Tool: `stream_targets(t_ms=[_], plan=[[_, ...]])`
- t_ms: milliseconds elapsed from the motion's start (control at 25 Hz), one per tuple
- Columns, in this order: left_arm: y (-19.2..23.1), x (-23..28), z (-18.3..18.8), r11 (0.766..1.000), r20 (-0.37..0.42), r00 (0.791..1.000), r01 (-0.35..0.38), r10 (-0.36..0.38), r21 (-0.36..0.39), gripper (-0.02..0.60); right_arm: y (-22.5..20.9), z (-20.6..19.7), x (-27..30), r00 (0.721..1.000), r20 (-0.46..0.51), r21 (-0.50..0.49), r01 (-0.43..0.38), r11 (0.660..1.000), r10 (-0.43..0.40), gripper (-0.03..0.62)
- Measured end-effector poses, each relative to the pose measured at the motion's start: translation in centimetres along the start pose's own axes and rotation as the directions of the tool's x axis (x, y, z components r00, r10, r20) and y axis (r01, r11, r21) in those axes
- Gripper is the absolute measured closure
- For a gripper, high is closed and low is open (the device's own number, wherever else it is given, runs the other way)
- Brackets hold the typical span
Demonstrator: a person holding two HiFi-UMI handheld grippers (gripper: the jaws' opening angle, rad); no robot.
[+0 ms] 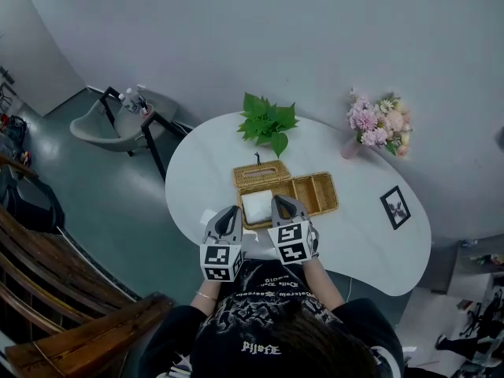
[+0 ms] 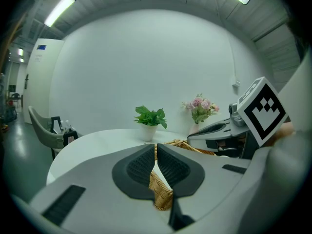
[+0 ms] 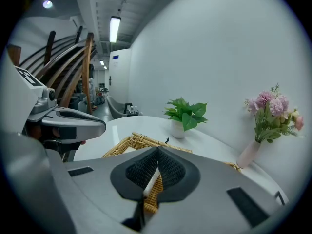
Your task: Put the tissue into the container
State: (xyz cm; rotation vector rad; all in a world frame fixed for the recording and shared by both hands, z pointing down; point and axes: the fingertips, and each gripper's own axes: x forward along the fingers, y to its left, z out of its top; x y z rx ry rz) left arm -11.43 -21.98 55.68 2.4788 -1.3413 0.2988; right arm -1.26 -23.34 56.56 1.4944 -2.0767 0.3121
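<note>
Over near edge of counter [image 1: 197,181] | left tool [image 1: 229,213], right tool [image 1: 282,206] both clenched, empty | flanking tissue [image 1: 257,205] lying in wicker container [image 1: 319,194], probably to press it flat

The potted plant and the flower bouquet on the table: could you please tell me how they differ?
The potted plant is all green leaves in a short white pot; the flower bouquet has pink blooms in a slim pink vase. The potted plant stands just behind the wicker basket; the flower bouquet stands farther right. Both stand near the far edge of the table.
</note>
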Motion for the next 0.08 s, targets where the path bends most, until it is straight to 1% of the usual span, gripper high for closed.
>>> stream_targets(t_ms=[80], plan=[[0.04, -0.14, 0.01, 1.0, -0.001, 1.0, 0.003, -0.003, 0.002, 0.548, 0.1, 0.01, -0.04, 1.0, -0.001, -0.002, 0.005, 1.0, -0.005, 0.572]])
